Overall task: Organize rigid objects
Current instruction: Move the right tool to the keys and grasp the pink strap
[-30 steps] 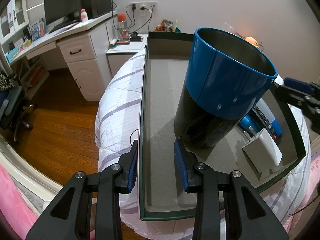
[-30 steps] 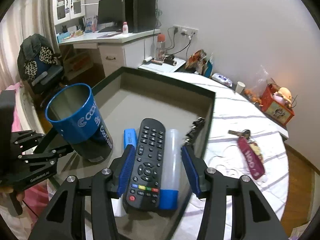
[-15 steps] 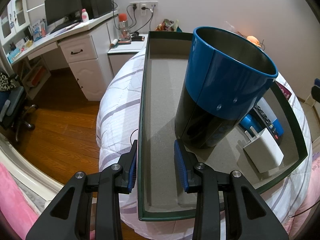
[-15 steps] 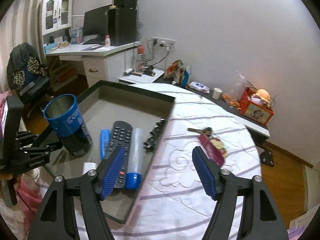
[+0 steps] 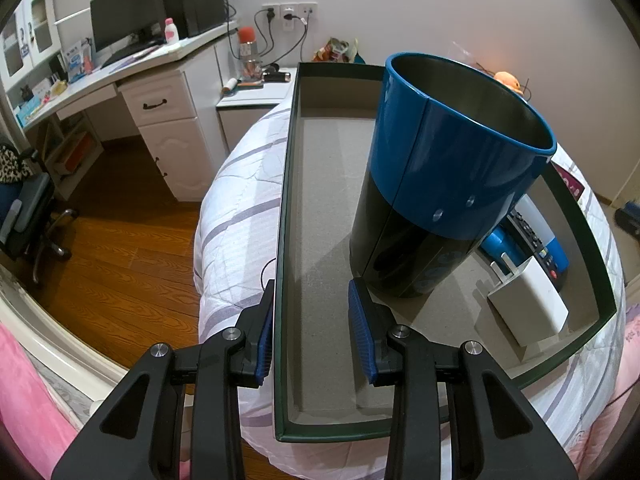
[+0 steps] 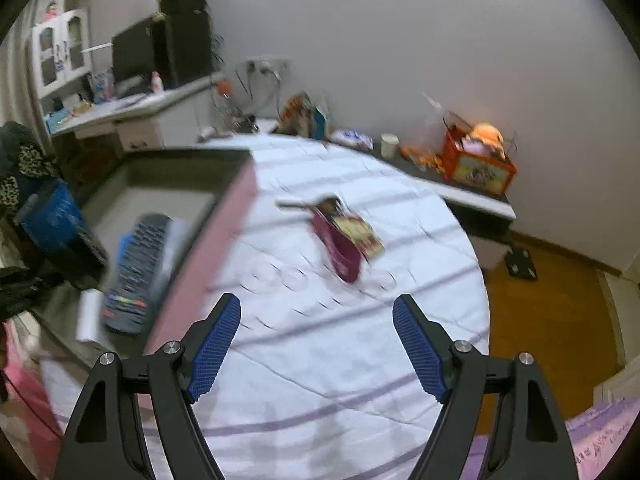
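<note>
We look along two hand-held claws over a shallow dark green tray [image 5: 286, 208] that lies on a bed [image 5: 236, 200] with a white, purple-striped cover.

In the left wrist view, the left claw [image 5: 312, 286] sits astride the tray's left wall near its near corner. Its jaws are only partly open. The left pad [image 5: 264, 332] is just outside the wall and the right pad [image 5: 362, 336] is inside the tray, with clear space between that pad and the wall, so nothing is pinched. Just beyond the right pad, a tall blue and black can [image 5: 440, 184] stands upright on the tray floor, open end up. To the right of the can, also inside the tray, we see a white plug block [image 5: 528, 300], and behind it part of a black remote control [image 5: 534, 236].

The right wrist view is blurred. The tray fills its left side, with the can at the far left and the remote lying flat near the tray's right wall. The right claw [image 6: 317, 300] hangs over bare bedcover to the right of the tray. Its jaws have just been opening and stand wide, with nothing between them. Beyond the claw, outside the tray, a maroon key fob [image 6: 340, 244] lies on the cover.
</note>
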`<state>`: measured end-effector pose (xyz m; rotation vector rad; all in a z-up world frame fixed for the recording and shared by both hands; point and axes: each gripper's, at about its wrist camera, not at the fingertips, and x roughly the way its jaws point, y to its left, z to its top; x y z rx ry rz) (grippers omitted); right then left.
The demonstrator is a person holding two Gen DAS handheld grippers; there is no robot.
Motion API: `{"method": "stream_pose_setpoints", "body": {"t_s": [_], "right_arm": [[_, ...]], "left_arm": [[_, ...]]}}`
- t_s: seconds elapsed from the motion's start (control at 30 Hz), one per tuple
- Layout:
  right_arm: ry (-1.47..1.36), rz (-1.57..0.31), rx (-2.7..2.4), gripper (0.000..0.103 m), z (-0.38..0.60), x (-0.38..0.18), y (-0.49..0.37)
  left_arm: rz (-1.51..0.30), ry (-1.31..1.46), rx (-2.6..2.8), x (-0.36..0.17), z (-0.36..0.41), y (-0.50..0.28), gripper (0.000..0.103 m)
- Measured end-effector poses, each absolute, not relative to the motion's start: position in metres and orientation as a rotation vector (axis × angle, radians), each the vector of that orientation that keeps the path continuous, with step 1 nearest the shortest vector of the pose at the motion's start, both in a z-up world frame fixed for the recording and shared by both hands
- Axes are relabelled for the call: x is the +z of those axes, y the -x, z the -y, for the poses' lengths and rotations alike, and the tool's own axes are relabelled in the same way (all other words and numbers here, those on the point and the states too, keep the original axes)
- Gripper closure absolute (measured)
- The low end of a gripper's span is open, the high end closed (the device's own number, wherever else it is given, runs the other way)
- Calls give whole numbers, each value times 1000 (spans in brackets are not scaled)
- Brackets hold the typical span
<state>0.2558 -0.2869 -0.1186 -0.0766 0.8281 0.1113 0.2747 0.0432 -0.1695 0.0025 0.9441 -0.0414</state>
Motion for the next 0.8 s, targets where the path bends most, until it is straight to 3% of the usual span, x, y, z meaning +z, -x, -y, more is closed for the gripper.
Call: {"method": "stream_pose_setpoints", "body": {"t_s": [0.6, 0.67, 0.7, 0.8], "right_arm": [[14, -855, 141, 23, 308, -163, -331], [-19, -869, 162, 44, 310, -166, -334], [-31, -885, 176, 63, 311, -168, -335], [-25, -913, 189, 85, 310, -173, -330]], "left_arm": [[-947, -14, -31, -168, -44, -272, 69], [-946, -13, -33, -169, -44, -272, 69], [-947, -13, -33, -168, -44, -272, 68], [-947, -13, -33, -168, -45, -271, 68]]}}
